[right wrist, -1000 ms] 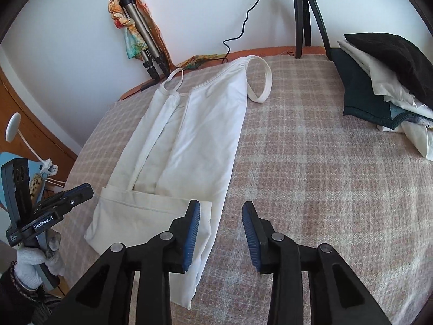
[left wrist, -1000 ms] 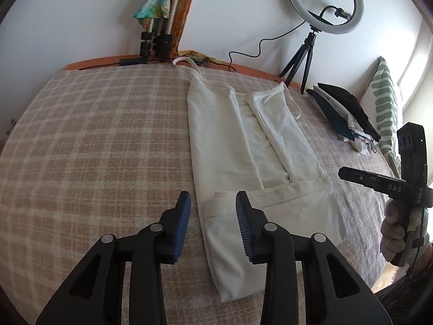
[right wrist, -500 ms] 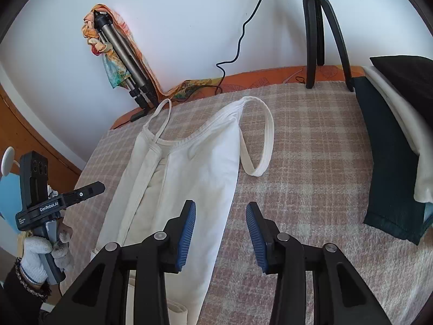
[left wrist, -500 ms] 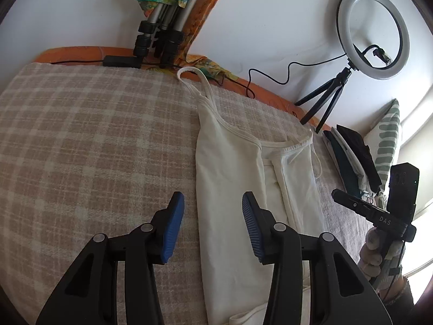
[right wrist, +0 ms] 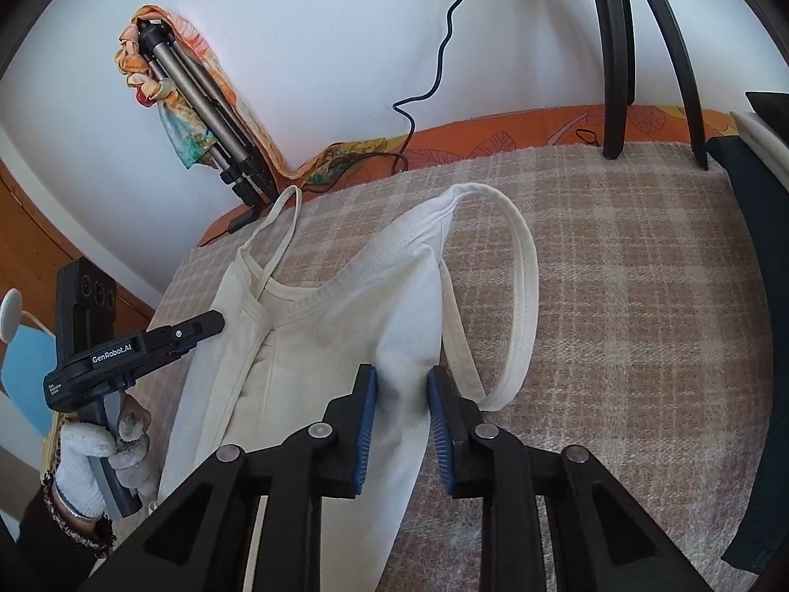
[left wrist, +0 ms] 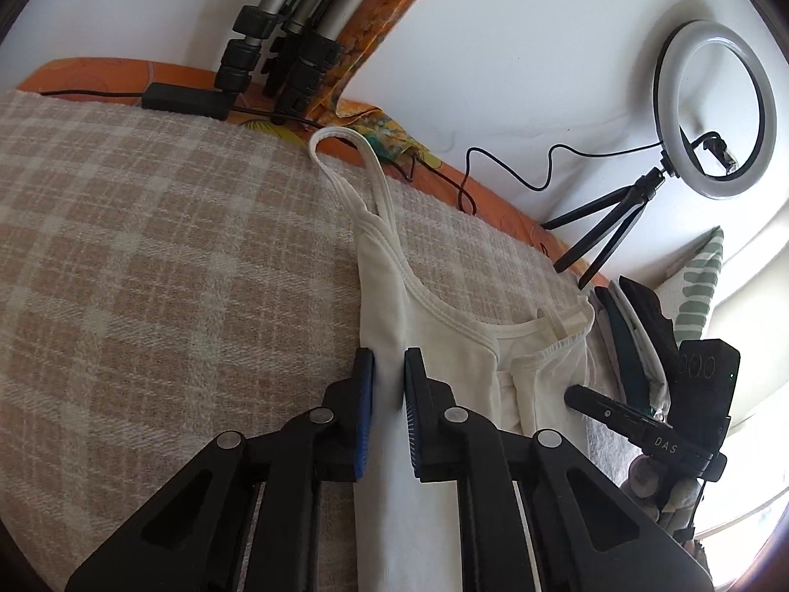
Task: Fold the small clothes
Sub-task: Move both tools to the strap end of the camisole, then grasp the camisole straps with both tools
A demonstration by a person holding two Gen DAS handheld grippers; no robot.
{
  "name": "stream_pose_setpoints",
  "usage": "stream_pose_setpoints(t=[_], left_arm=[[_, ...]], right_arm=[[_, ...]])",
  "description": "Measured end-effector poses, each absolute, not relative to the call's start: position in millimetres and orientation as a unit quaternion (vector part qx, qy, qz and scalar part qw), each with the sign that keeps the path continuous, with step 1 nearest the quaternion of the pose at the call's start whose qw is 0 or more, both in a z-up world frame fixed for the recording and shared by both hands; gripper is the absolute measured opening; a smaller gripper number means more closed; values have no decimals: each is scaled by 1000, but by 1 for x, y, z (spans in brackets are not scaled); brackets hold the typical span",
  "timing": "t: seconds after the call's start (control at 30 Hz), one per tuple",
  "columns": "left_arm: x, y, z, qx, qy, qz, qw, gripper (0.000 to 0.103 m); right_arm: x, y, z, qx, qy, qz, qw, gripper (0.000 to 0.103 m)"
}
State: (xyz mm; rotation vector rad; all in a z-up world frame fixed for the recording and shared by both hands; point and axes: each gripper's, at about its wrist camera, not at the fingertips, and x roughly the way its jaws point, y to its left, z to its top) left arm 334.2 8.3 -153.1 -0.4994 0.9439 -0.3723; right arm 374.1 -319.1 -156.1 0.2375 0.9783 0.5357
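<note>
A white strappy top (left wrist: 434, 345) lies lengthwise on the checked bedcover (left wrist: 148, 271), sides folded in, straps toward the wall. My left gripper (left wrist: 389, 385) has its jaws narrowly apart around the top's left folded edge, just below the left strap (left wrist: 345, 182). In the right wrist view my right gripper (right wrist: 402, 394) straddles the right folded edge of the top (right wrist: 345, 315) with a small gap, beside the looped right strap (right wrist: 522, 296). Neither jaw pair is fully closed on the cloth.
A ring light on a tripod (left wrist: 710, 113) and a folded tripod (left wrist: 286, 39) stand by the wall with cables. A pile of dark and white clothes (left wrist: 641, 325) and a pillow (left wrist: 700, 291) lie to the right.
Both grippers have moved from the hem end up to the strap end of the top. Their jaws have narrowed around the folded side edges.
</note>
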Motion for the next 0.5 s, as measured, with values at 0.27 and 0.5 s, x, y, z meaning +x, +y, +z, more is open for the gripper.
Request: stream_pose_setpoints(t=[0.27,0.5], left_arm=[[331,8,-150,-208,436,-138,865,7],[338,23,-150,-268,439,-165,842,30]], right_arm=[[377,-330,-157,116,467,226,847,0],[381,-339,-145,143,442,260,846,35]])
